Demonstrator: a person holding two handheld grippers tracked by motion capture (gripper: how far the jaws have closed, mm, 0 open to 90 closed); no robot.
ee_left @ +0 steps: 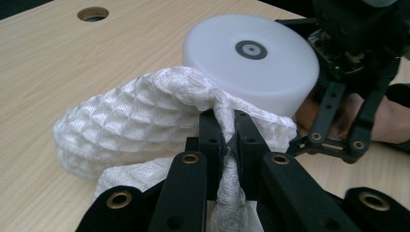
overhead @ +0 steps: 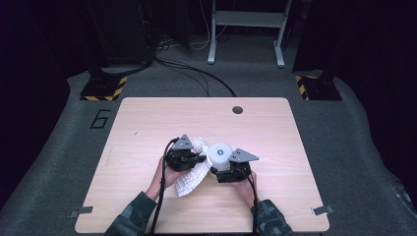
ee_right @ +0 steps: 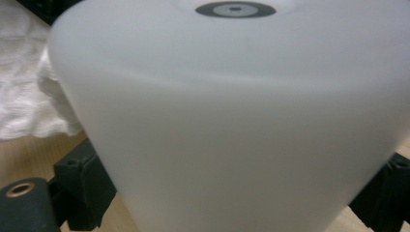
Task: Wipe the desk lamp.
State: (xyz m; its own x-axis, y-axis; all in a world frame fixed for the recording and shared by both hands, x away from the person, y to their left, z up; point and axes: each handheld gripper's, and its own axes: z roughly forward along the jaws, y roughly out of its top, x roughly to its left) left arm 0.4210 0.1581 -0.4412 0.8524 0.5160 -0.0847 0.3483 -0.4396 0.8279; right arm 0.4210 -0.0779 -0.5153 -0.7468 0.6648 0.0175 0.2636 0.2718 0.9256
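Observation:
A white waffle-weave cloth (ee_left: 130, 121) lies bunched on the wooden table (overhead: 147, 123). My left gripper (ee_left: 227, 133) is shut on a fold of it, and the pinched edge is lifted a little off the wood. In the high view the left gripper (overhead: 199, 158) sits over the cloth (overhead: 191, 179) at the table's middle. Right beside the cloth stands a white round container (ee_left: 251, 63) with a dark ring mark on its top. My right gripper (overhead: 226, 169) holds this container (overhead: 220, 151) from the near side. Its black fingers (ee_right: 80, 193) press on either side of the container's wall (ee_right: 232, 121).
A round cable hole (overhead: 237, 109) sits near the table's far edge. Beyond the table are a grey floor, black stands with yellow-black striped bases (overhead: 103, 88), cables and a white frame (overhead: 246, 29). A person's forearms (overhead: 142, 206) come in from the near edge.

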